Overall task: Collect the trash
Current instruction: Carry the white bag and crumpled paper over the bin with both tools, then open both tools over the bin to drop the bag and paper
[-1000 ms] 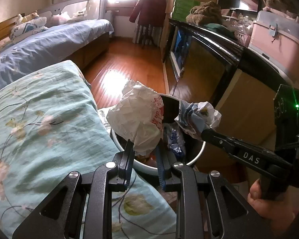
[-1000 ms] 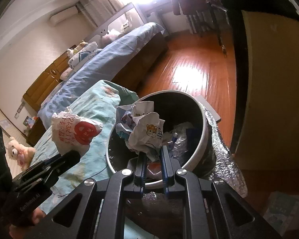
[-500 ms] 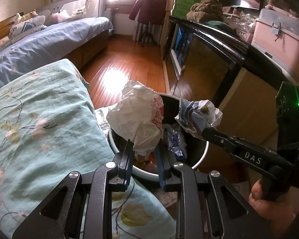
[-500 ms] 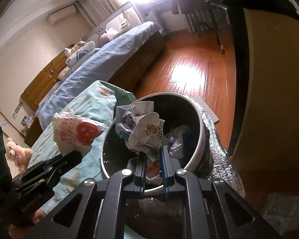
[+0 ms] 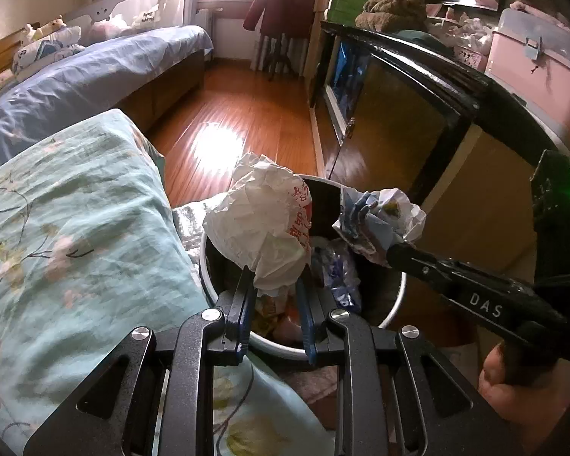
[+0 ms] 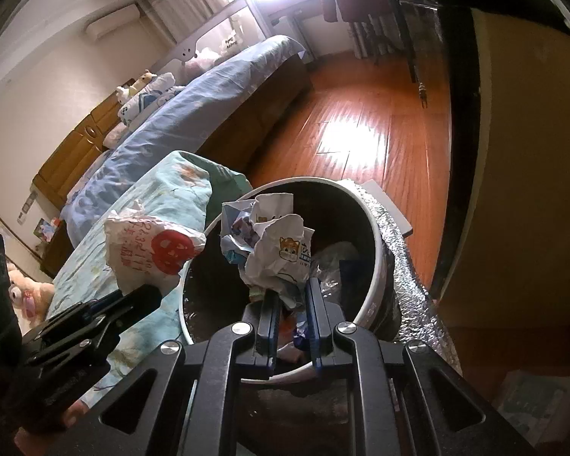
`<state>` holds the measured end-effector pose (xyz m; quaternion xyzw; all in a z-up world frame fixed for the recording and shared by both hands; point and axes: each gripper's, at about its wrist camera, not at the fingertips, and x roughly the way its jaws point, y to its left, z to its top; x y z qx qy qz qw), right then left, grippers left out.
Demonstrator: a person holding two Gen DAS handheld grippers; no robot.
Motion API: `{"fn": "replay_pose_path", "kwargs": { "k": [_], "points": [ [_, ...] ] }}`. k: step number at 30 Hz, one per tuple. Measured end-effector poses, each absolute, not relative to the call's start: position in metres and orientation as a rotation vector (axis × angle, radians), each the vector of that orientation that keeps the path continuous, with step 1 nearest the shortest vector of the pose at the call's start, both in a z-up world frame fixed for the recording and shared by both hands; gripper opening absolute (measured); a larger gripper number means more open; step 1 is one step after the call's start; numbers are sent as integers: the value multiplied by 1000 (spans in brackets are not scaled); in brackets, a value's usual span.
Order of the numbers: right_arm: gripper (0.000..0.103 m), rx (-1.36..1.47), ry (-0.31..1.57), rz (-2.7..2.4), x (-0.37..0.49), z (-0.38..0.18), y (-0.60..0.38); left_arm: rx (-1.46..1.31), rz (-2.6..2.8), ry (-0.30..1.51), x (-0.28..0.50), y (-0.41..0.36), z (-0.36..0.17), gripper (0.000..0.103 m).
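So it's a bedroom: a long bed with a blue cover (image 5: 95,76) runs along the left side, and closer in there's a teal floral duvet (image 5: 76,235) bunched right up against the trash bin (image 6: 376,266). The wood floor (image 5: 247,114) has a bright patch of sun on it, and a dark cabinet (image 5: 399,114) lines the right side.

The bin is round with a white rim and a dark inside, and it already has some plastic and wrappers in it. There's crinkly silver foil stuff (image 6: 406,266) around its outside.

Left tool (image 5: 273,288) is clamped narrow on a crumpled white bag with red print (image 5: 262,224), held over the near-left edge of the bin. Right tool (image 6: 290,296) is squeezed tight on a scrunched paper wad with a little cartoon cat on it (image 6: 281,250), hanging over the open bin mouth. Both bits of trash are still gripped, just beside each other.
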<state>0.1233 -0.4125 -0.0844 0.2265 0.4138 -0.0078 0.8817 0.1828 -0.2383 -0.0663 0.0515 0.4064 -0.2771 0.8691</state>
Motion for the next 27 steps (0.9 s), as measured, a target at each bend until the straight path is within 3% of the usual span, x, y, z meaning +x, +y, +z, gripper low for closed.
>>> {"fn": "replay_pose_path", "kwargs": {
  "k": [27],
  "points": [
    [14, 465, 894, -27, 142, -92, -418, 128, -591, 898, 197, -255, -81, 20]
  ]
}}
